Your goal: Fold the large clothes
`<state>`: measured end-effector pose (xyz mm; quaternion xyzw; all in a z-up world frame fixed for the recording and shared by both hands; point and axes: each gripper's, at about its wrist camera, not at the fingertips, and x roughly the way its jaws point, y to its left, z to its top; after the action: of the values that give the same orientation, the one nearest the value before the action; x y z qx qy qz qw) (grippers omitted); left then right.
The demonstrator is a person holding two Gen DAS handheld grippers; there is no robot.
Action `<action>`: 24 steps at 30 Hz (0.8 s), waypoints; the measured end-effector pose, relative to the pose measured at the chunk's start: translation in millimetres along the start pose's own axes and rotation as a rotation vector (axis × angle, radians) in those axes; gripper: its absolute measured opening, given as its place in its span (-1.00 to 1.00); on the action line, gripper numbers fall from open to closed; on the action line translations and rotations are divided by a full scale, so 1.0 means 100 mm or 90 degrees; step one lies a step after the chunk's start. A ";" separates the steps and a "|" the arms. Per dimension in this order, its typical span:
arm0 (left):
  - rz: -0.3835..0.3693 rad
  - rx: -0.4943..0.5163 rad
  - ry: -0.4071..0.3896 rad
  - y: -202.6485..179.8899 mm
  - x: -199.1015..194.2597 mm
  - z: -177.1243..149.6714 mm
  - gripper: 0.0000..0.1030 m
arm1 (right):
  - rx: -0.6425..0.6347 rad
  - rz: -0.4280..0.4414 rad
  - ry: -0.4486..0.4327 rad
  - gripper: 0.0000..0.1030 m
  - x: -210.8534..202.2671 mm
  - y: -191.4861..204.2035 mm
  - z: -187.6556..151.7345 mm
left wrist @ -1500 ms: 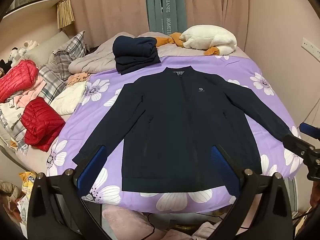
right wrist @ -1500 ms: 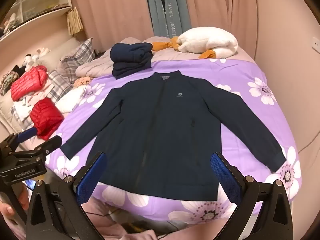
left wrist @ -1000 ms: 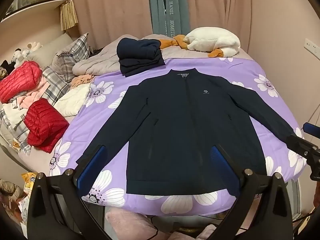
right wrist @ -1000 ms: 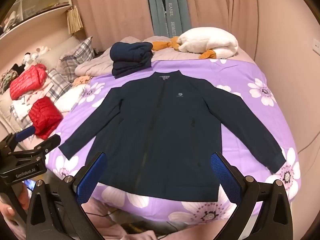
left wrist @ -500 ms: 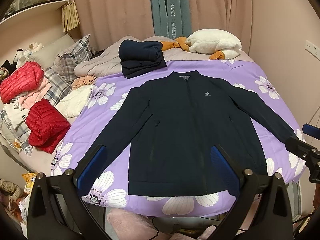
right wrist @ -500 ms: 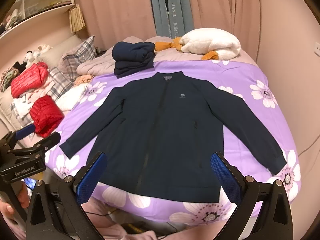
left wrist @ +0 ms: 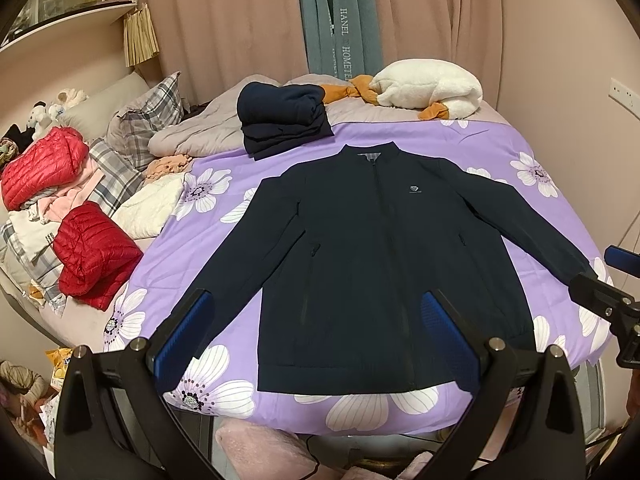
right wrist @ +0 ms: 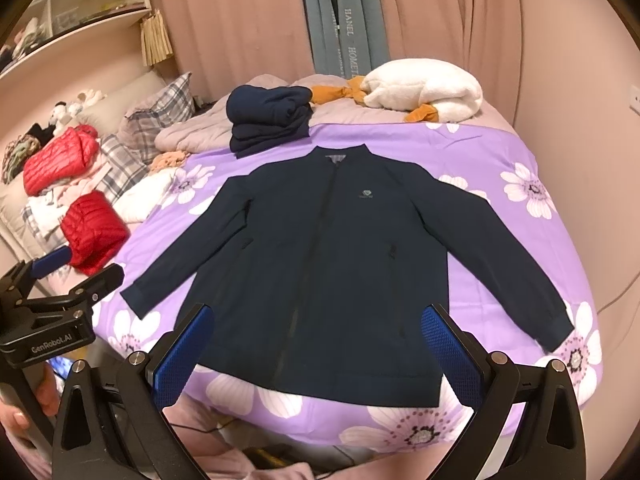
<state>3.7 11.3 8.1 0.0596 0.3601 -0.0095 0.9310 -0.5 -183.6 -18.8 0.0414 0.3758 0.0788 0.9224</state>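
One navy jacket [left wrist: 380,256] lies flat on the bed [left wrist: 532,148]; two red puffer jackets [left wrist: 94,254] beside it. Both grippers' jaws spread, empty; only the right view shows a hand [right wrist: 24,404].

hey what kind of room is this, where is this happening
Most likely a home bedroom: a bed with a purple flowered cover, plaid pillows by the headboard side, and drawn pink curtains. A navy jacket lies spread on the bed.

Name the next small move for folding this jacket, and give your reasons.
Probably lower the left hand-held gripper to the cuff of the sleeve on its side. The navy jacket lies flat, zipped, both sleeves spread out, and both hand-held grippers, the right too, are open and empty above the bed's near edge.
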 end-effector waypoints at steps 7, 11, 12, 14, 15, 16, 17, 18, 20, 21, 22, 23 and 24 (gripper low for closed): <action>-0.001 0.002 0.001 0.01 0.01 -0.01 1.00 | 0.000 -0.001 -0.002 0.99 0.00 0.01 -0.01; -0.001 0.003 0.002 0.01 0.02 -0.03 1.00 | -0.001 0.001 -0.001 0.99 0.01 0.01 -0.01; 0.000 0.003 0.001 0.01 0.02 -0.03 1.00 | 0.000 0.001 -0.001 0.99 0.01 0.01 -0.01; -0.001 0.003 0.002 0.02 0.03 -0.03 1.00 | 0.000 0.001 -0.001 0.99 0.01 0.01 -0.01; -0.001 0.003 0.001 0.01 0.03 -0.03 1.00 | 0.001 0.001 -0.001 0.99 0.01 0.02 -0.01; -0.001 0.003 0.001 0.01 0.03 -0.03 1.00 | 0.000 0.001 -0.001 0.99 0.01 0.02 0.00; 0.000 0.003 0.001 0.00 0.03 -0.03 1.00 | 0.000 0.001 0.000 0.99 0.01 0.02 -0.01; 0.000 0.004 0.002 0.01 0.03 -0.03 1.00 | 0.000 0.001 -0.001 0.99 0.01 0.01 0.00; 0.000 0.004 0.002 0.01 0.03 -0.04 1.00 | -0.001 0.001 0.000 0.99 0.01 0.02 -0.01; -0.001 0.004 0.002 0.01 0.03 -0.05 1.00 | -0.001 0.001 -0.001 0.99 0.01 0.02 -0.01; -0.001 0.005 0.002 0.02 0.03 -0.05 1.00 | 0.000 0.001 -0.001 0.99 0.01 0.02 0.00; -0.001 0.006 0.001 0.02 0.03 -0.06 1.00 | -0.001 0.001 -0.001 0.99 0.01 0.02 -0.01; -0.001 0.007 0.001 0.03 0.03 -0.07 1.00 | -0.001 0.002 -0.001 0.99 0.01 0.02 -0.01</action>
<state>1.8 14.8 1.2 0.0647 0.3611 -0.0121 0.9302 -0.4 -181.7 -19.8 0.0415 0.3753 0.0801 0.9225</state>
